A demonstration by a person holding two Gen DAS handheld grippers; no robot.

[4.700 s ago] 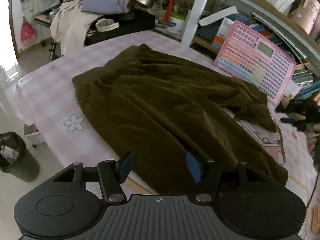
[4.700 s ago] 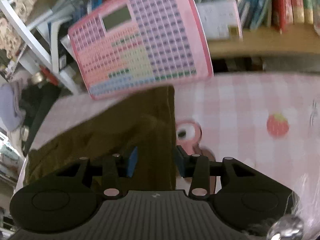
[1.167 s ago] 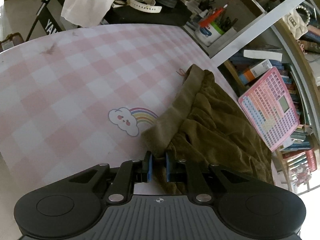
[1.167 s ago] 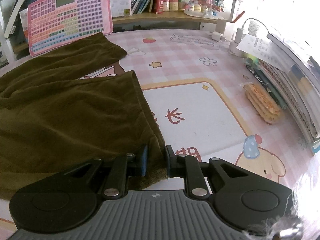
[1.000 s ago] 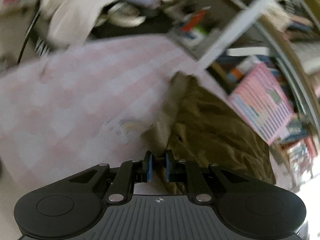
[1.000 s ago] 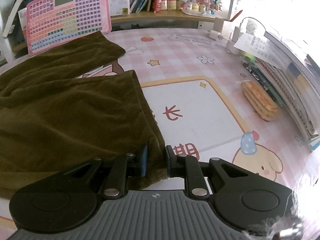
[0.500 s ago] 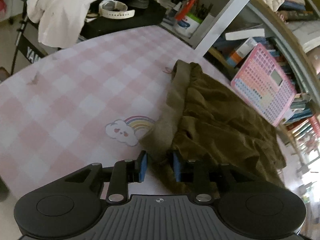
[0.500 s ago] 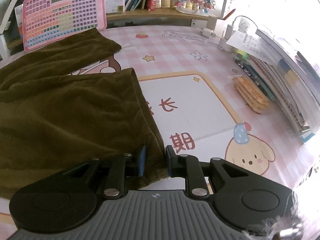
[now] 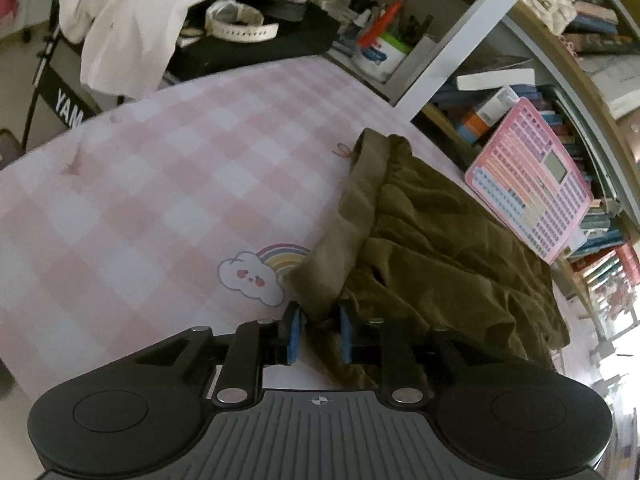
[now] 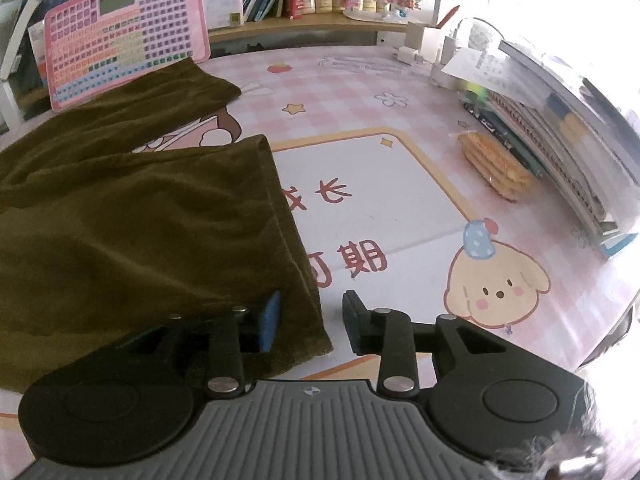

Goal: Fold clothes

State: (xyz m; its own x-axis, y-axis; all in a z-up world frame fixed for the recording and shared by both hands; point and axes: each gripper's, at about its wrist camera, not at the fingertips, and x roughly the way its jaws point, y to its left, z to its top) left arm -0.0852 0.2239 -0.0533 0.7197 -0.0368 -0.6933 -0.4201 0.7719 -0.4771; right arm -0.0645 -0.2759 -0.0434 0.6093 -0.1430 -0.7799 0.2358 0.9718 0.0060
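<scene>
On the counter (image 9: pixel 120 184), covered by a pink checked mat, the olive-brown trousers (image 10: pixel 132 216) lie spread flat, waistband toward the left side and leg hems toward the right.

Left hand-held gripper (image 9: pixel 320 334): jaws parted to a narrow gap, with the near corner of the waistband (image 9: pixel 352 216) lying between the blue pads but not pinched. Right hand-held gripper (image 10: pixel 310 322): jaws wide, straddling the near hem corner (image 10: pixel 308 320); the cloth rests beside the left pad only.

Risks, judged from this position:
- Neither jaw grips the cloth. Lifting now would leave the garment on the counter.
- Closing the left jaws on the bunched waistband may catch one layer only, and the fold would come out skewed.
- The two legs lie apart with mat showing between them; folding without aligning them would give an uneven stack.
- The far leg touches the pink keypad toy (image 10: pixel 124 28), which a drag could pull over.

Legible writing: "YAM" on the black stand (image 9: pixel 68 106); the characters "长" and "期" on the mat print (image 10: pixel 360 260). Book spines are too small to read.
</scene>
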